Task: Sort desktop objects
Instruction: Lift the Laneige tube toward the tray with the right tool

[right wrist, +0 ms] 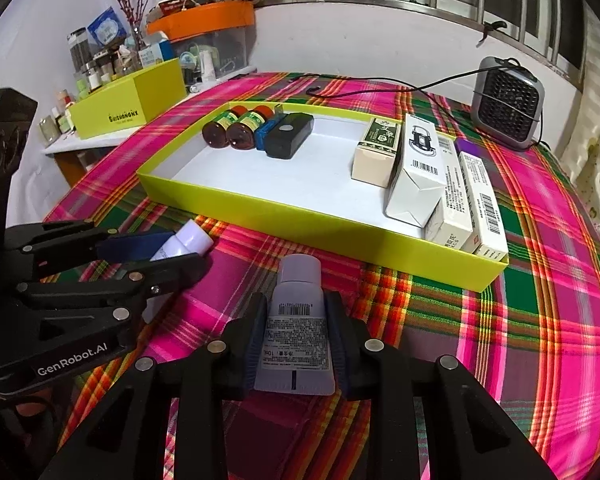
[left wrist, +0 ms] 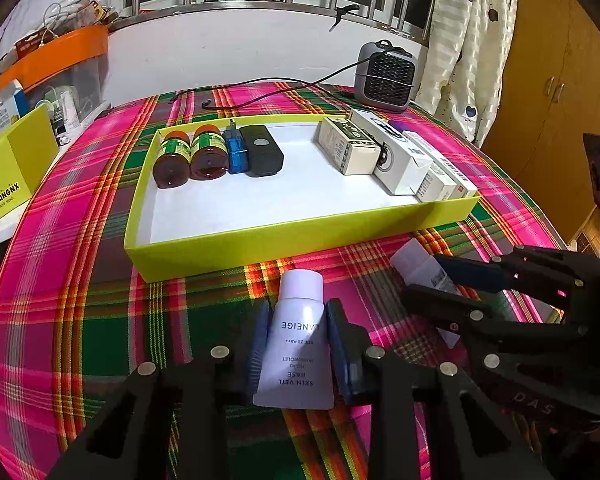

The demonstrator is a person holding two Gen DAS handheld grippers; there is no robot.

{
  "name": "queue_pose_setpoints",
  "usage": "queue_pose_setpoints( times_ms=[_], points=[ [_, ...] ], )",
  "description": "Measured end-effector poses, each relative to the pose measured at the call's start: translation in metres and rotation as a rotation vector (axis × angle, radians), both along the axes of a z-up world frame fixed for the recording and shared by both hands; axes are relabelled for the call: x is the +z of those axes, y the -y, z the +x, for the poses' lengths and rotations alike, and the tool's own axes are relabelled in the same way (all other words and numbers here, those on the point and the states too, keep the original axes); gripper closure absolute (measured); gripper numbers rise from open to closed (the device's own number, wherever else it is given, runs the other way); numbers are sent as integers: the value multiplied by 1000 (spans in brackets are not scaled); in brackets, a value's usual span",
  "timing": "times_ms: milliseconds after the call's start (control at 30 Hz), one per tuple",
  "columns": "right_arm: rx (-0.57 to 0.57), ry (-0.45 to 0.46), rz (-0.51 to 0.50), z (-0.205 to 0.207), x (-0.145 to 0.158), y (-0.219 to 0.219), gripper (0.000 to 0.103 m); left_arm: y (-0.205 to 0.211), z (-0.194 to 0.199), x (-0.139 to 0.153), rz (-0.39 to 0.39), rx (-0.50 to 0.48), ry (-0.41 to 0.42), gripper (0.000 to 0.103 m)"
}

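My left gripper (left wrist: 298,340) is shut on a white LANEIGE tube (left wrist: 298,344), cap pointing at the yellow-green tray (left wrist: 300,236). My right gripper (right wrist: 296,332) is shut on a second white tube with a barcode (right wrist: 298,320). Each gripper shows in the other's view, the right one (left wrist: 432,280) and the left one (right wrist: 180,250), both just in front of the tray's near wall (right wrist: 320,228). The tray holds two brown bottles (left wrist: 190,156), a blue item (left wrist: 236,152) and a black case (left wrist: 262,150) at far left, and several boxes (left wrist: 396,156) at right.
A grey fan heater (left wrist: 386,76) with a black cable (left wrist: 280,88) stands behind the tray on the plaid tablecloth. A yellow-green lid box (right wrist: 128,100) and an orange-lidded bin (right wrist: 204,36) with clutter sit on a side shelf to the left.
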State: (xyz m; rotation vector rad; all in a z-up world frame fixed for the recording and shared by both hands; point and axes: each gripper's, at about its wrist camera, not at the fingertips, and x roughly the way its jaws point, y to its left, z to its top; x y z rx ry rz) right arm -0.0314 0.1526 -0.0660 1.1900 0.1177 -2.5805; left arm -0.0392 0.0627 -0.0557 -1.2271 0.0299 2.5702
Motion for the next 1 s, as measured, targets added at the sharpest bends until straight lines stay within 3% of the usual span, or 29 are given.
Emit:
queue_pose_setpoints(
  times_ms=[633,1000],
  points=[
    [-8,-72,-68,11,29,-4,72,5,13,33,83,-8,-79,73],
    [-31,-96,-110,0,39,-6,72,10,-5,43,123,9,-103,73]
  ],
)
